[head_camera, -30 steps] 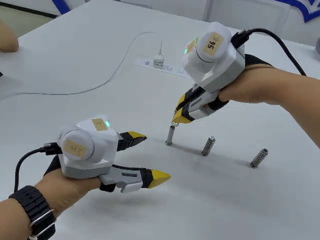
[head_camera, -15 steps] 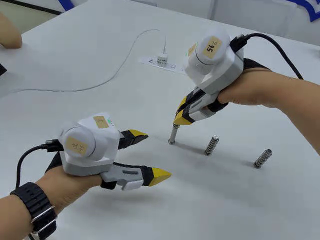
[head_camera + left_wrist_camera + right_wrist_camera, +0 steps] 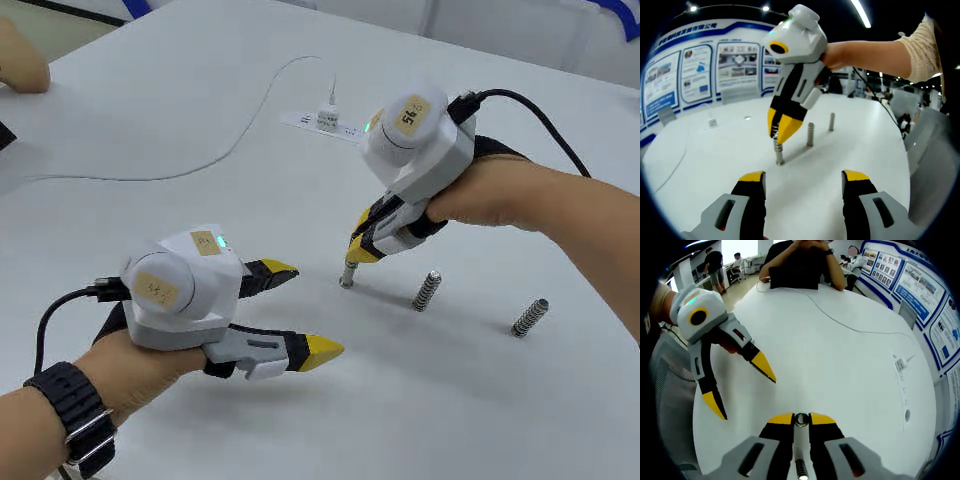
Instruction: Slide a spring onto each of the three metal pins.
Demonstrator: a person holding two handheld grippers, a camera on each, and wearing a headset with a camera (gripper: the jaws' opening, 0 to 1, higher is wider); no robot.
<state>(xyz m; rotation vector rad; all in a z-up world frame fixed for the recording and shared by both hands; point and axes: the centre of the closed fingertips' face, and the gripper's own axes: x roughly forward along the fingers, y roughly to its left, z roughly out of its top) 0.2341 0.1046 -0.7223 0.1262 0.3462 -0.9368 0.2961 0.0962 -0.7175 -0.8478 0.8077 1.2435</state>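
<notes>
**Yellow tips pinch the last spring at the top of the bare pin**

Steel first: the third pin (image 3: 346,278) stands upright on the white table (image 3: 200,200), and I judge it to be the only one without a full spring. The two other pins (image 3: 427,290) (image 3: 529,317) to its right in the head view each wear their coil.

My right gripper (image 3: 353,254) comes down steeply from above, jaws clenched on the spring (image 3: 774,133). In the left gripper view the coil sits at the tips, directly over the pin's top. Its lower turns seem just started on the shaft, and the pin's lower part is bare beneath. The right gripper view looks straight down the jaws at a small ring caught between them. My left gripper (image 3: 312,308) hangs low over the table nearby, jaws spread wide and holding nothing, well short of the pin.

My worries from here:
- If I push down off-axis, the coil may cock and jam at the pin's head.
- If my tips squeeze the turns against the shaft, the spring cannot slide.
- If I let go too early, it may pop off and roll away.
- Sideways pressure may tip the pin, since I cannot tell whether it is fixed to the table.
</notes>
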